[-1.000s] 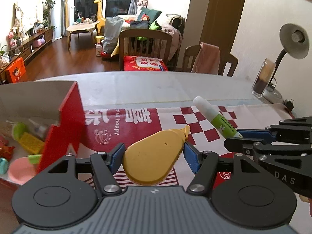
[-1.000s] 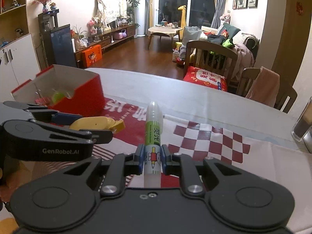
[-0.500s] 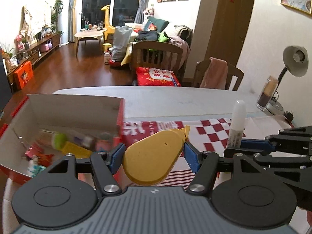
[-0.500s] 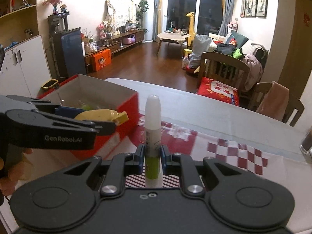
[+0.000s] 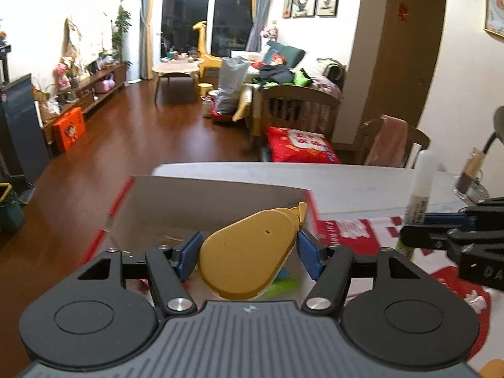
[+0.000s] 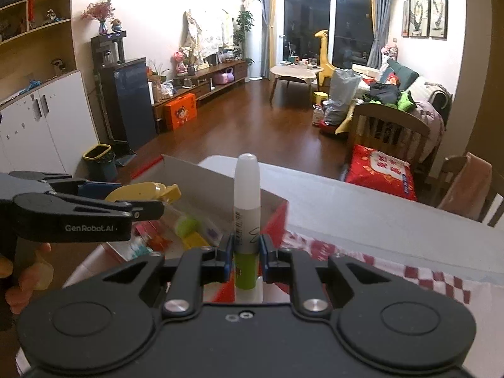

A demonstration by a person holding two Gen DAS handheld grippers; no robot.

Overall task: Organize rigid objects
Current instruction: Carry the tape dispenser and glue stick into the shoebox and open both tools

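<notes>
Left wrist view: left tongs [image 5: 247,252] are closed on a yellow pear-shaped toy [image 5: 249,256], the blue pads pressing its two flanks and its narrow stem end pointing forward and up to the right. Directly under and ahead of the toy lies the open red box [image 5: 217,208], so the drop point is straight below these tongs; the toy's long axis runs roughly along the fingers, towards the far wall of the box. To the right, the right tongs [image 5: 419,223] show side-on, pinching a white-capped glue stick [image 5: 420,186] that stands upright, beside the box's right wall and not over it. Letters "DA" can be read on that tool's body, the rest cut off

Right wrist view: right tongs [image 6: 246,252] grip the glue stick [image 6: 246,208] near its green lower part, long axis vertical; its label is blurred and unreadable. The box [image 6: 220,186] lies ahead and to the left, already holding small toys [image 6: 189,230]. Left tongs [image 6: 148,200] hang over its interior with the yellow toy [image 6: 141,189], judged the nearer of the two for release. "GenRobot.AI" is printed on the left tool
</notes>
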